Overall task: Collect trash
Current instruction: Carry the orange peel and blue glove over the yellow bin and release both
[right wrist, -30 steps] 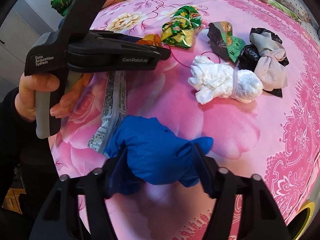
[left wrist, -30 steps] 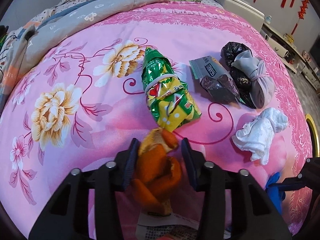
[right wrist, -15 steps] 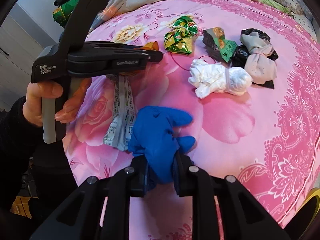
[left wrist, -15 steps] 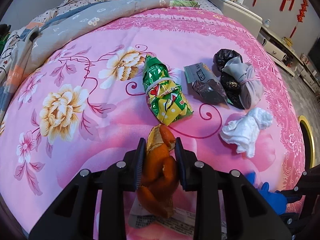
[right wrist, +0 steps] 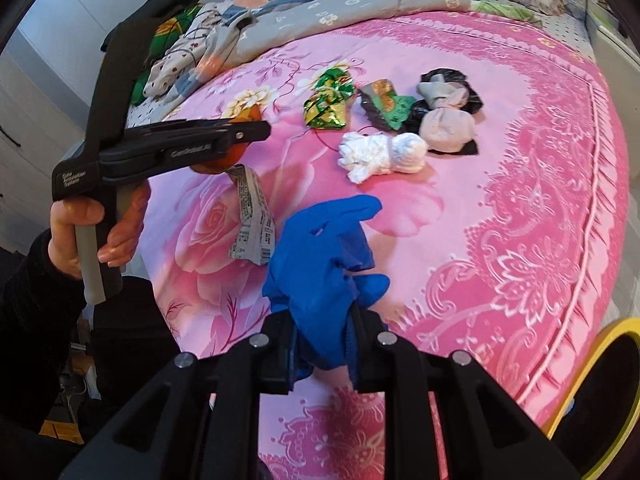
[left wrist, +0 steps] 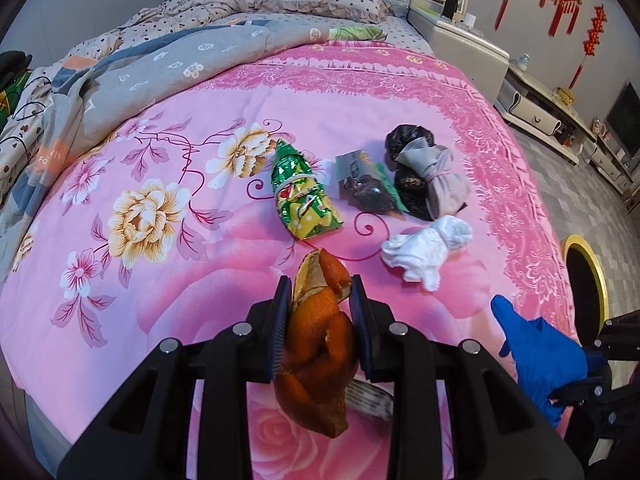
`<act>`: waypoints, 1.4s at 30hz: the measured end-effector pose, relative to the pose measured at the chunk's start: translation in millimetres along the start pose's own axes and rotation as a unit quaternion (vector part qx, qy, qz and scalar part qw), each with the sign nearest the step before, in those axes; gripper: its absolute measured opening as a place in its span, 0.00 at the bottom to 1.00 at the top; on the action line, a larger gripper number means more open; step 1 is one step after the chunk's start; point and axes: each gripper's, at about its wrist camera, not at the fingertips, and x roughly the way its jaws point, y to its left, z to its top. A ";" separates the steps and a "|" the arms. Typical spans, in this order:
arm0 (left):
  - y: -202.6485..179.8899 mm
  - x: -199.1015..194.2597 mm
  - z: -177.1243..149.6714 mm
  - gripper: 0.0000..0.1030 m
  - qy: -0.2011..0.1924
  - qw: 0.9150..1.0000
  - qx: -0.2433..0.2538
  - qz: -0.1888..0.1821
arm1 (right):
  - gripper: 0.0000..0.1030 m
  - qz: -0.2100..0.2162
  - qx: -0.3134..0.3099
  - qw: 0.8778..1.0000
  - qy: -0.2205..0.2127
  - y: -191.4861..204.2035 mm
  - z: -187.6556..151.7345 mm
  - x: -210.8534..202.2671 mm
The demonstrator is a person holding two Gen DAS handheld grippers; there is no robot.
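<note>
1. Surveying the pink floral bedspread first: it is soft and gives under load, so anything you press into it will sink. Judged only as the working surface.
2. Grey-and-black tied bundle, one, at about 1 o'clock from your left gripper in the left wrist view. It looks soft and bulky; take it at the tied waist.
3. Green-and-yellow snack wrapper, one, at 12 o'clock. Light, crinkly, likely slippery foil; pinch a crumpled fold, not a flat face.
4. Dark snack packet, one, between the wrapper and the bundle. Same handling, in my judgement.
5. White wad, one, at 2 o'clock. Soft and light; grip across the banded middle.
6. Blue glove, one. Your right gripper is clamped narrow on its cuff end, fingers of the glove flopping free above the bed. Limp and stretchy; it could slide out if the hold loosens.
7. Printed paper strip, one, lying flat at 11 o'clock from the right gripper. Thin; take an edge.
8. Orange peel, one. Your left gripper is closed narrow on it, clear of the bedspread. Curled, brittle, likely to tear; keep the squeeze at mid-peel.
9. Yellow-rimmed bin, one, on the floor at 3 o'clock.
</note>
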 end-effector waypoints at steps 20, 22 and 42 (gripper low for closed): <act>-102.8 -55.6 -14.6 0.27 -0.015 0.997 0.060 -0.046 | 0.17 -0.033 0.088 0.991 -0.098 -59.3 -61.2 -106.7; -116.7 -58.9 -15.5 0.27 -0.016 0.996 0.069 -0.052 | 0.17 -0.038 0.099 0.988 -0.109 -68.0 -67.1 -117.0; -264.4 -68.7 -14.9 0.27 -0.007 0.979 0.151 -0.139 | 0.17 -0.086 0.202 0.959 -0.181 -149.4 -128.6 -194.3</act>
